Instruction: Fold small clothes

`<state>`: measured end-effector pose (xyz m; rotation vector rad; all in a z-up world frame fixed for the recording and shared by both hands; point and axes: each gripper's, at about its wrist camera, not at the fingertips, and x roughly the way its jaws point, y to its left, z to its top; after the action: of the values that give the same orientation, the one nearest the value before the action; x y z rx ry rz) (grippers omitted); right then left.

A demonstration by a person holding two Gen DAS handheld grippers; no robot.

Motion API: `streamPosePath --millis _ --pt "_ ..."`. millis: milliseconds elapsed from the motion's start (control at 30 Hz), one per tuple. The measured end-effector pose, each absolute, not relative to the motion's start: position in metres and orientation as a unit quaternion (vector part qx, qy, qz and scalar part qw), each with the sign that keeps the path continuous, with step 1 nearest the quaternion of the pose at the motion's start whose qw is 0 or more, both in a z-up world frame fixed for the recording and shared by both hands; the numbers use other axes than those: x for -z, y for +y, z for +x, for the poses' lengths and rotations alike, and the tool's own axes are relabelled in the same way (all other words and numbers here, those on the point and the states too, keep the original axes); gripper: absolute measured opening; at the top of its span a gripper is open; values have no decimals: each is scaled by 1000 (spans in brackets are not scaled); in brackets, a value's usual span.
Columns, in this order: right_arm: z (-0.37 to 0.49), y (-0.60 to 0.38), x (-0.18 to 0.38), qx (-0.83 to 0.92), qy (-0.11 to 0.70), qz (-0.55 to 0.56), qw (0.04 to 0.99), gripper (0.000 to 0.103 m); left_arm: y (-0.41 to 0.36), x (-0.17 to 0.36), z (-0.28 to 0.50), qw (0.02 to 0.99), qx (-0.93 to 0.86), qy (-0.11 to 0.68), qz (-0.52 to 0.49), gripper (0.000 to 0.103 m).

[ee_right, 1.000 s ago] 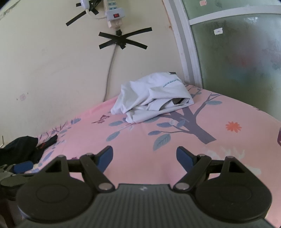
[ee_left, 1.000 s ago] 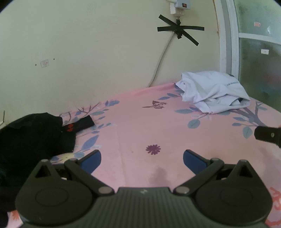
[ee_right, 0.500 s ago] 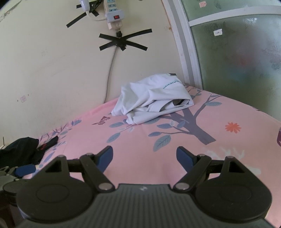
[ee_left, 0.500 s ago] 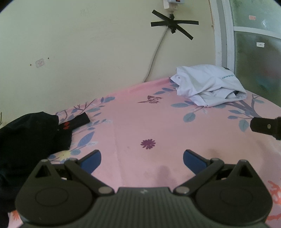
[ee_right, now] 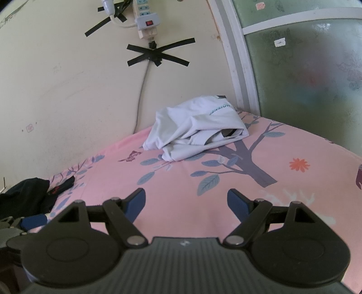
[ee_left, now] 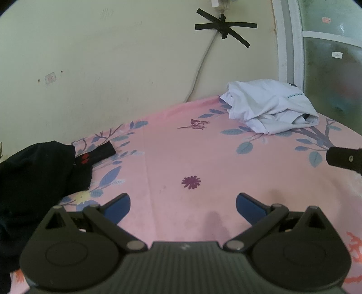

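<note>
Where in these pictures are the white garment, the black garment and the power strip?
white garment [ee_right: 199,126]: right wrist view, on its upper fold.
black garment [ee_left: 34,176]: left wrist view, on its bunched middle.
power strip [ee_right: 147,20]: right wrist view, near its red switch.

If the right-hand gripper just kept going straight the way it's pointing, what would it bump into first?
Most likely the pink bedsheet. The right gripper is open and empty, tilted down toward bare sheet. The white garment lies farther on, near the wall; depth is hard to judge, so a flatter path might reach it instead.
</note>
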<state>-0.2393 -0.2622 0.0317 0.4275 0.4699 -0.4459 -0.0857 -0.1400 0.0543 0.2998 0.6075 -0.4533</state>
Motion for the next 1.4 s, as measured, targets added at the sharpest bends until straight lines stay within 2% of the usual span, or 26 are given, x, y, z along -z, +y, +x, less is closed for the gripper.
streamPosePath --millis 1400 --pt "-239 -263 -30 220 230 210 925 78 -143 -50 -84 911 222 313 150 103"
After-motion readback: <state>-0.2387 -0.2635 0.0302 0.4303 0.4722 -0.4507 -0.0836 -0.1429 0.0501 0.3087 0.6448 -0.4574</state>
